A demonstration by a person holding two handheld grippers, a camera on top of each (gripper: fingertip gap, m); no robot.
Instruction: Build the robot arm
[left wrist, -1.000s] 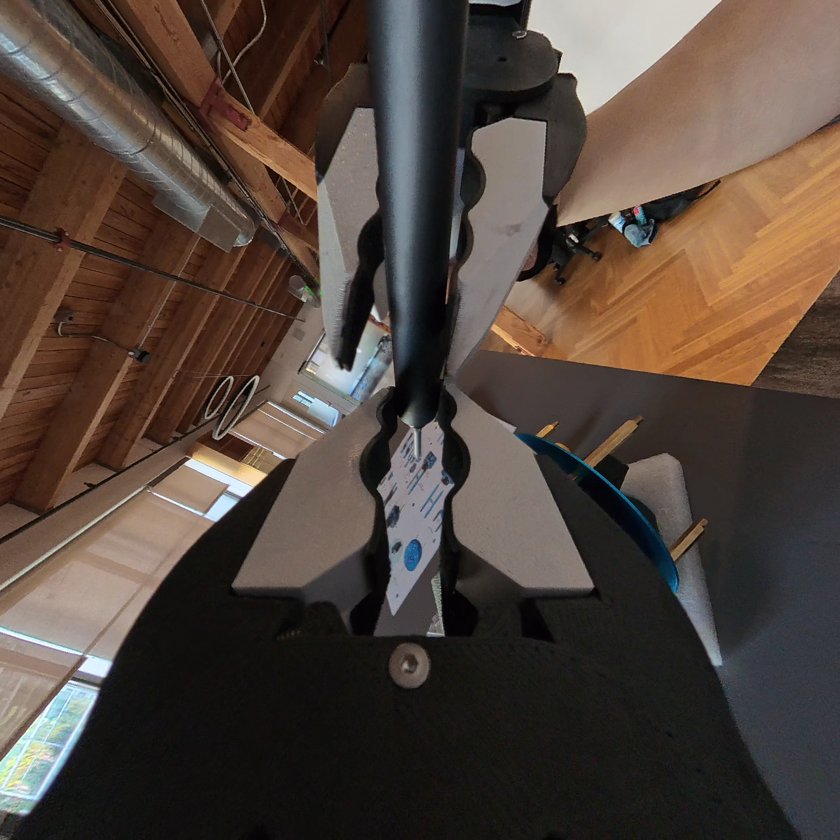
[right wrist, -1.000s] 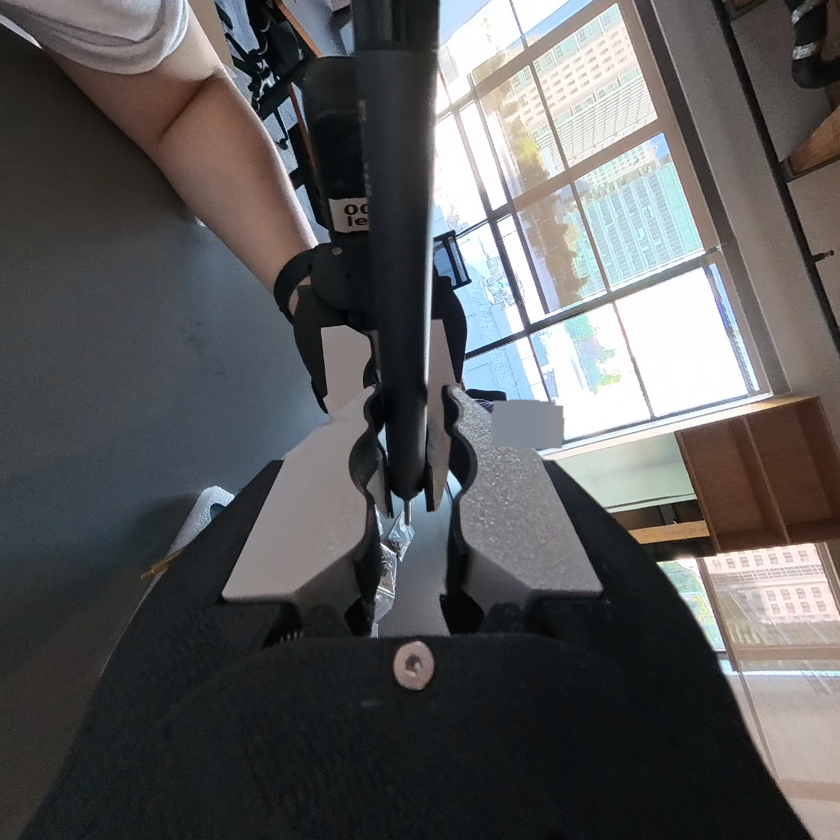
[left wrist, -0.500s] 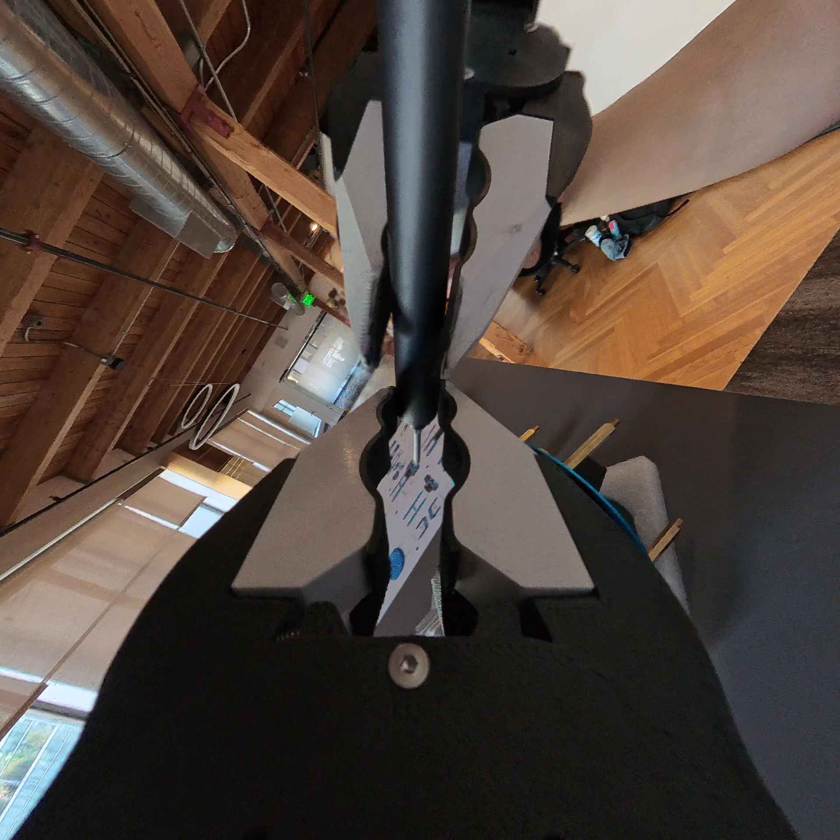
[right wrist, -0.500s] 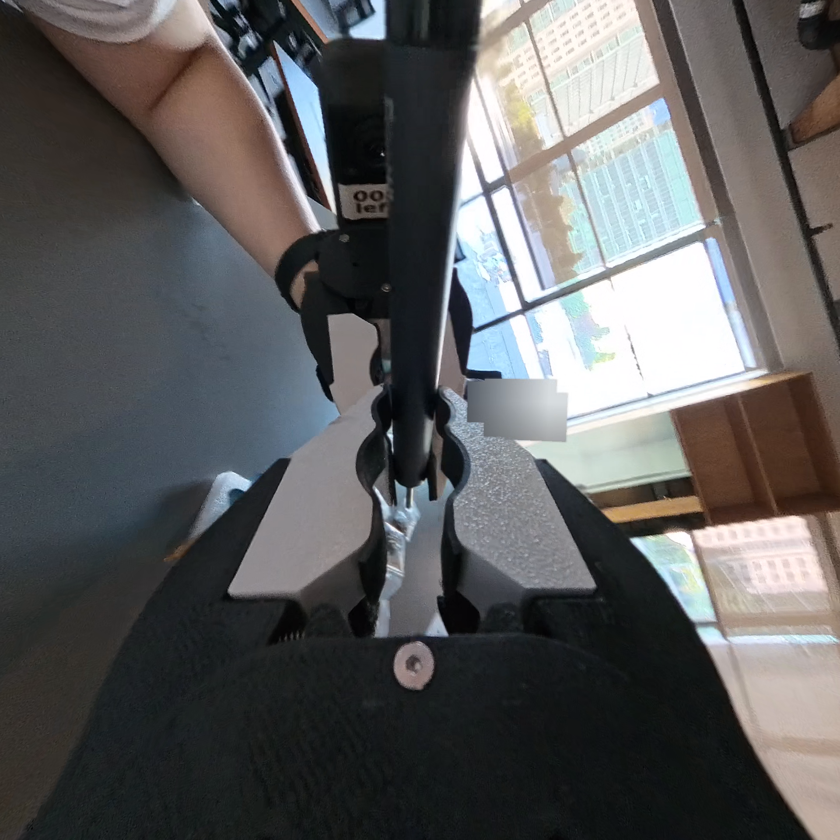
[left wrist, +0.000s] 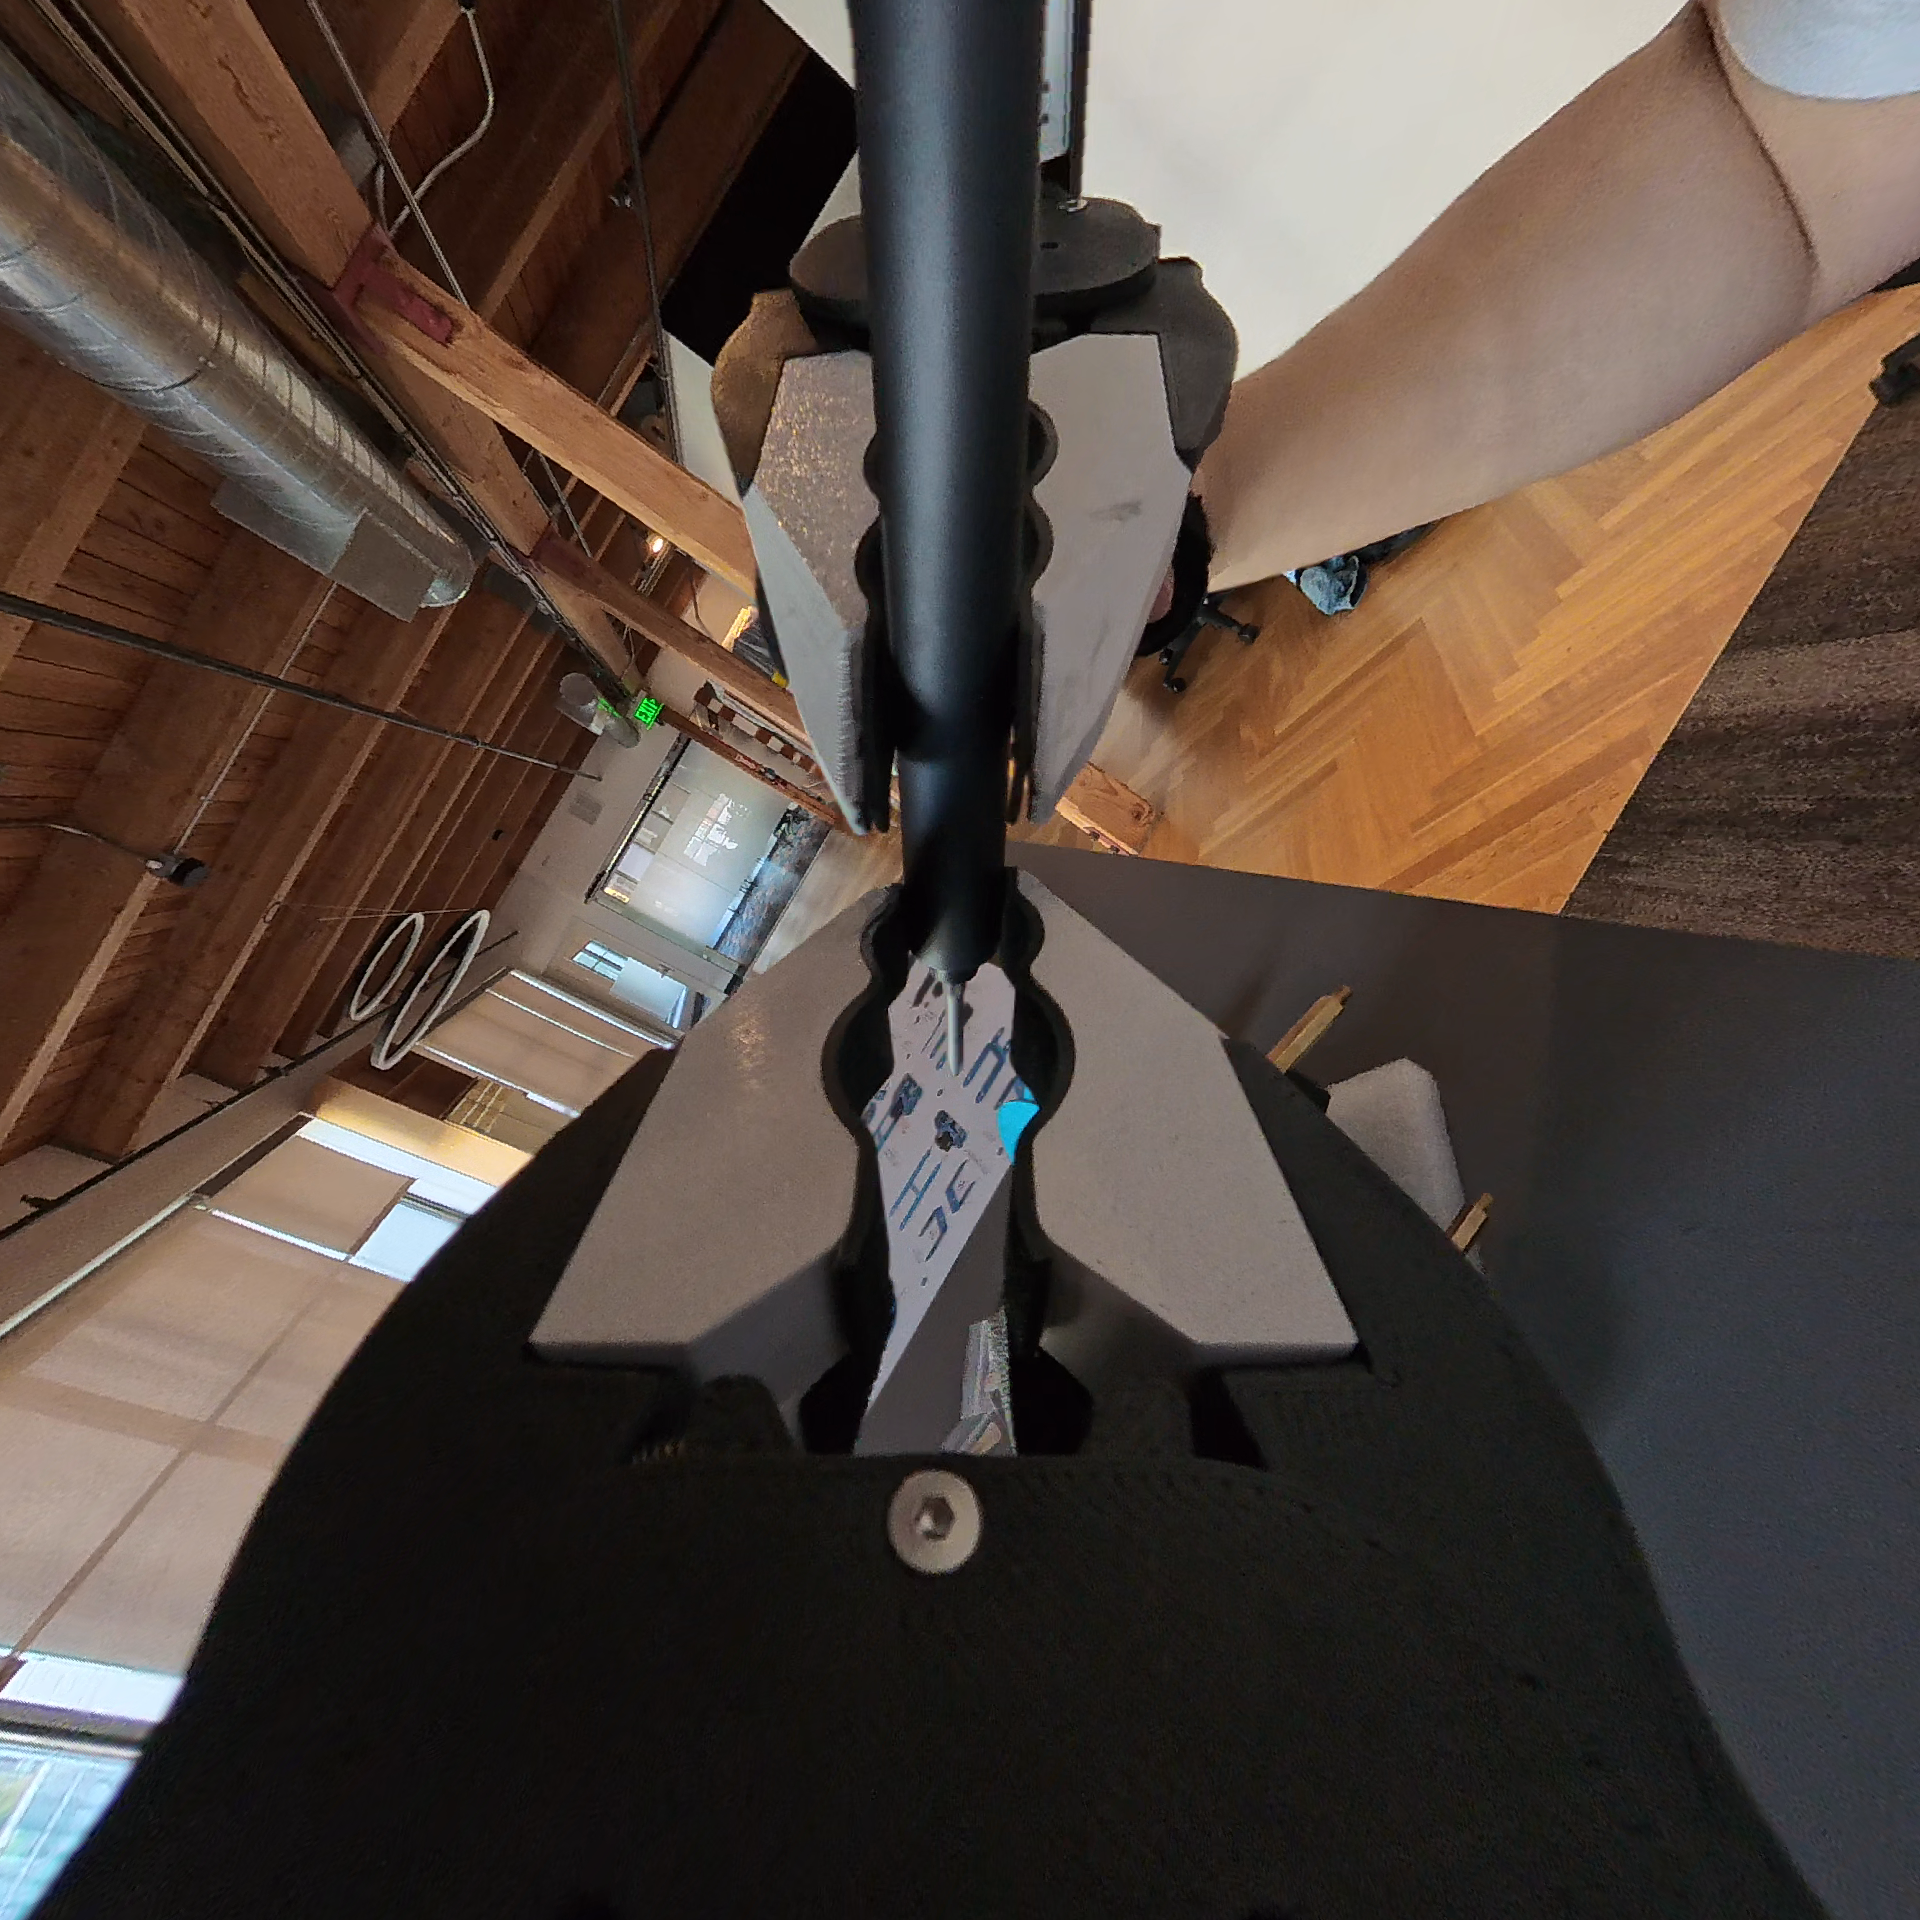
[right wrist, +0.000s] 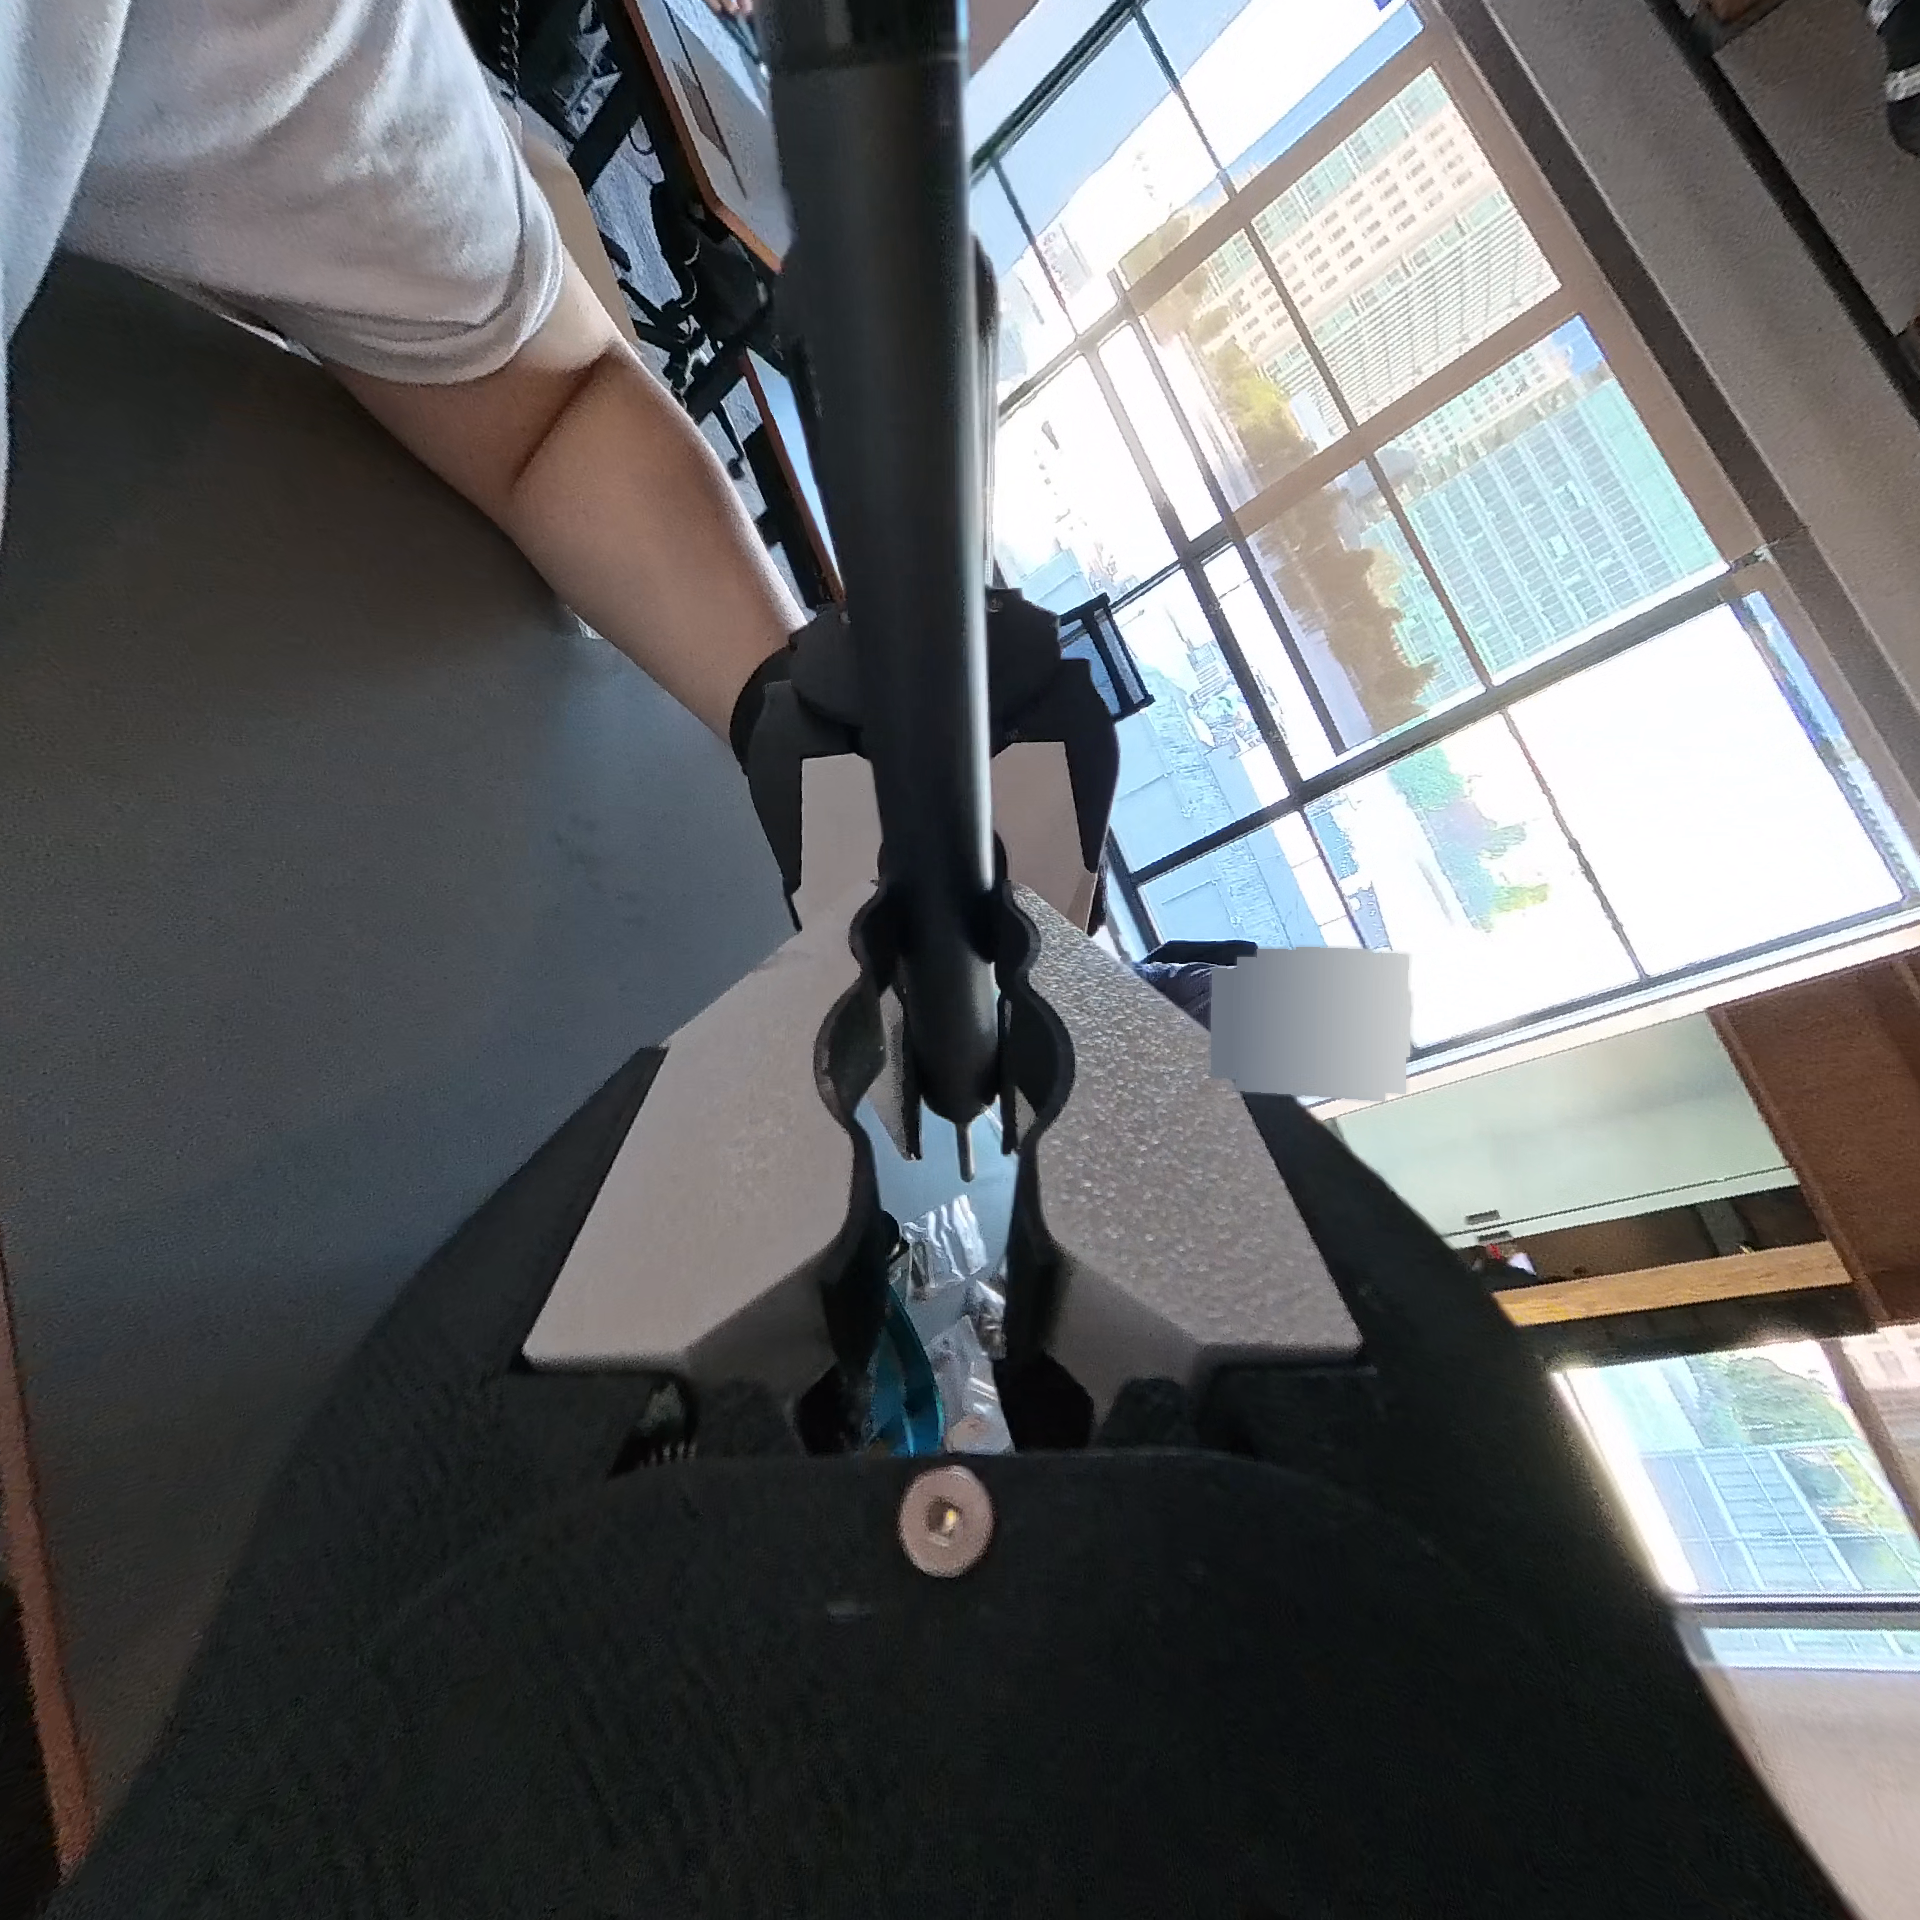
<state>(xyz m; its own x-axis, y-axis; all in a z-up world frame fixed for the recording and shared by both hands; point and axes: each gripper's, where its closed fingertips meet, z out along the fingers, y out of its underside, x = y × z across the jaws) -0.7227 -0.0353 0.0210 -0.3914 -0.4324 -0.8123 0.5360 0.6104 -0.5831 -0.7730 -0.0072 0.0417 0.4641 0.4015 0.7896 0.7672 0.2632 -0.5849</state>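
Both grippers are shut on one black screwdriver (left wrist: pixel 951 436), facing each other from opposite sides. In the left wrist view, my left gripper (left wrist: pixel 956 899) clamps its tapered lower end, and the right gripper (left wrist: pixel 948 810) clamps the shaft just beyond. The thin metal bit (left wrist: pixel 954 1029) hangs just above a white circuit board (left wrist: pixel 935 1174) with blue parts. In the right wrist view, my right gripper (right wrist: pixel 940 899) holds the same screwdriver (right wrist: pixel 894 416), and the left gripper (right wrist: pixel 957 1143) reaches in between its fingers. The bit (right wrist: pixel 966 1155) points down over small bags of screws (right wrist: pixel 945 1247).
A dark grey table (left wrist: pixel 1683 1195) carries a white foam block (left wrist: pixel 1392 1132) with brass standoffs (left wrist: pixel 1314 1023). A blue disc (right wrist: pixel 899 1382) shows under the right fingers. A person's bare arm (right wrist: pixel 582 447) crosses the table (right wrist: pixel 260 831); the other arm (left wrist: pixel 1507 312) is at the upper right. The left gripper's tips are roughly 5 cm from the right gripper's.
Both grippers stay shut on the screwdriver and have drawn closer together. The views have swung, and the person's arm now fills more of each. The board under the bit has shifted.
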